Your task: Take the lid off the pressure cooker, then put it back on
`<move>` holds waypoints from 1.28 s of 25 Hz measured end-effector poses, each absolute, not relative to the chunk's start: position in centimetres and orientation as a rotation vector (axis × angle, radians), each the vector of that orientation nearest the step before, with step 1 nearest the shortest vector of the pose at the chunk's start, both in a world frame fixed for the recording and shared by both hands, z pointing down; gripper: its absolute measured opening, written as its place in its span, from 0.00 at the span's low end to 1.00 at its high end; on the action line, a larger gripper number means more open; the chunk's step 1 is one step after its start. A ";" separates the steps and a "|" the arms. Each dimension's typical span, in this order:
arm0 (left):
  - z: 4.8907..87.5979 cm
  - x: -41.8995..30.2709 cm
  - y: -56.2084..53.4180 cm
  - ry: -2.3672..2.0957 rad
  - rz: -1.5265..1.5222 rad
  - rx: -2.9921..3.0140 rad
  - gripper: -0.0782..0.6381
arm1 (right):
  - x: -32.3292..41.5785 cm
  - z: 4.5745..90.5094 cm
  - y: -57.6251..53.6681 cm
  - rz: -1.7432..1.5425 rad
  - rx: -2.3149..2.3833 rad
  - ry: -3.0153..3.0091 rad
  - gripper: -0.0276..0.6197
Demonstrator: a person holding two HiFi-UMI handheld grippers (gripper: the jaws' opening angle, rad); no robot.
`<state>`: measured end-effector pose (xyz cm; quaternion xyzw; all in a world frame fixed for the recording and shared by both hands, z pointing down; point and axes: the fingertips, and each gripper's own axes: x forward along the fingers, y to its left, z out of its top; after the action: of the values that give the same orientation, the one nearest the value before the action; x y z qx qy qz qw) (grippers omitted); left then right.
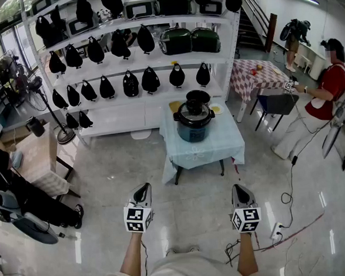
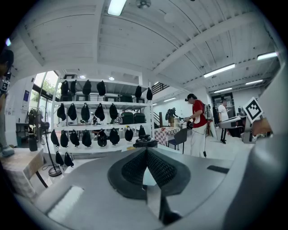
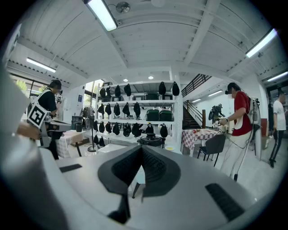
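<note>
Both pairs of jaws are closed with nothing between them. On the left gripper the two ribbed pads meet in a tight seam, and the right gripper looks just the same. The two are held side by side, well apart from each other, noses tipped slightly downward, with the marker cubes back by the person's forearms.

Straight ahead of both jaws, well apart from them across a stretch of glossy floor, stands the pressure cooker. It is dark and round, with the lid sitting on top of it. It rests about in the middle of a small table draped in a pale blue cloth. Seen along the left jaws, the cooker peeks up just over their tip; along the right jaws it sits just above the tip and a touch to the right.

Beyond the table is a white shelf unit hung with rows of black bags. Off to the right of the right jaws are a checked table, a dark chair and a person in a red top. Loose cables trail over the floor on that side
</note>
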<state>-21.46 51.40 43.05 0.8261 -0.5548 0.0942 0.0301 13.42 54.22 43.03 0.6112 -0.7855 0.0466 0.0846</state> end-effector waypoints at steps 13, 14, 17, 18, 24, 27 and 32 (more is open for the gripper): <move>43.9 -20.3 51.9 -1.610 0.275 2.589 0.21 | 12.2 42.5 54.5 0.150 1.788 -2.458 0.05; 44.1 -20.0 51.9 -1.580 0.273 2.598 0.37 | 11.6 42.4 54.5 0.156 1.758 -2.499 0.18; 44.5 -18.9 52.2 -1.541 0.278 2.623 0.53 | 10.3 42.2 54.5 0.157 1.682 -2.578 0.53; 44.6 -18.7 52.4 -1.537 0.280 2.628 0.54 | 10.1 42.1 54.5 0.147 1.672 -2.585 0.55; 44.7 -17.7 52.4 -1.516 0.277 2.625 0.54 | 10.3 42.0 54.3 0.126 1.673 -2.585 0.61; 45.0 -17.4 52.5 -1.522 0.274 2.618 0.54 | 10.7 42.2 54.4 0.126 1.667 -2.588 0.61; 45.3 -16.0 52.7 -1.523 0.272 2.607 0.54 | 11.7 42.5 54.3 0.123 1.648 -2.581 0.63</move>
<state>-15.99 52.67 45.27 0.8586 -0.5017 0.0896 0.0548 11.73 54.35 42.46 0.5373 -0.8416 0.0401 0.0382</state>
